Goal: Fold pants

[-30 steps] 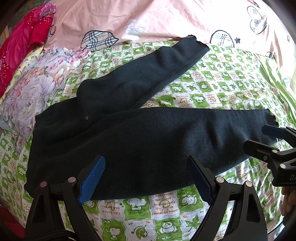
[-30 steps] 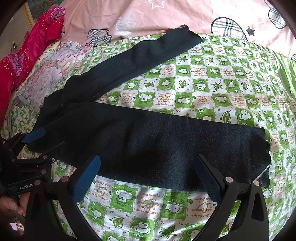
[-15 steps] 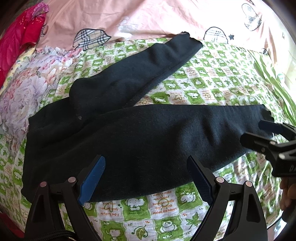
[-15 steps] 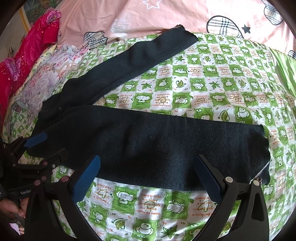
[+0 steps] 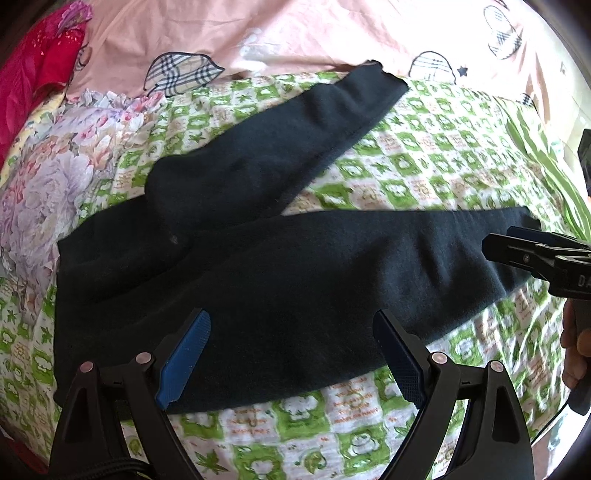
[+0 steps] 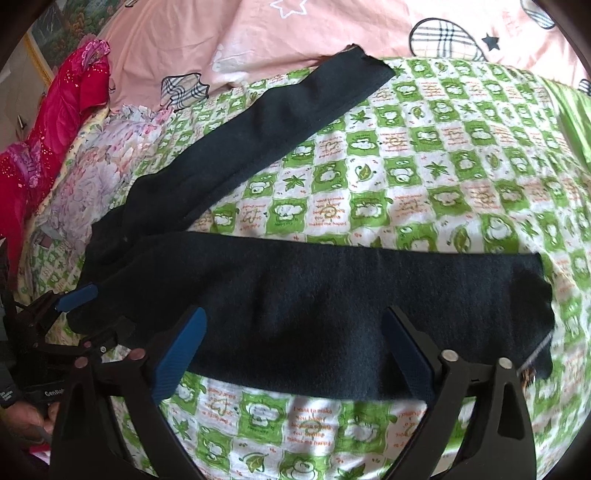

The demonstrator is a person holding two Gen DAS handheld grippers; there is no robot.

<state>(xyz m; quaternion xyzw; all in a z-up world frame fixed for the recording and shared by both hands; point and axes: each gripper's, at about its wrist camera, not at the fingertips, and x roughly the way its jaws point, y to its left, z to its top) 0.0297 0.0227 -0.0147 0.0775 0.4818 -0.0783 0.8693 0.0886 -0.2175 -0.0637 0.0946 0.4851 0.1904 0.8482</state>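
Pants [image 5: 295,280], dark knit, lie flat on the bed's green-checked sheet [image 5: 424,177], legs splayed in a V: near leg runs left to right across the view, far leg angles away toward the pink duvet [image 5: 295,33]. Waist end at left, beside the floral cloth [image 5: 48,173]; red fabric [image 5: 26,74] at far left.

Left gripper [image 5: 291,354]: fingers spread wide, holding nothing, poised over the near edge of the seat and thigh. Right gripper [image 6: 295,354]: fingers likewise spread wide and empty, over the near leg's lower half, cuff [image 6: 532,291] off to its right.

Judgement: no fold made yet; the step in hand is the approach for the first fold, leg onto leg. Both grippers sit at the near leg's near edge, so the likely grasp is there, at waist side and cuff side.

Next move calls for: lowering both pairs of fingers onto the edge, pinching fabric only, not the sheet; then carrying the near leg over to the far leg, which first needs its splay taken out so seams line up.
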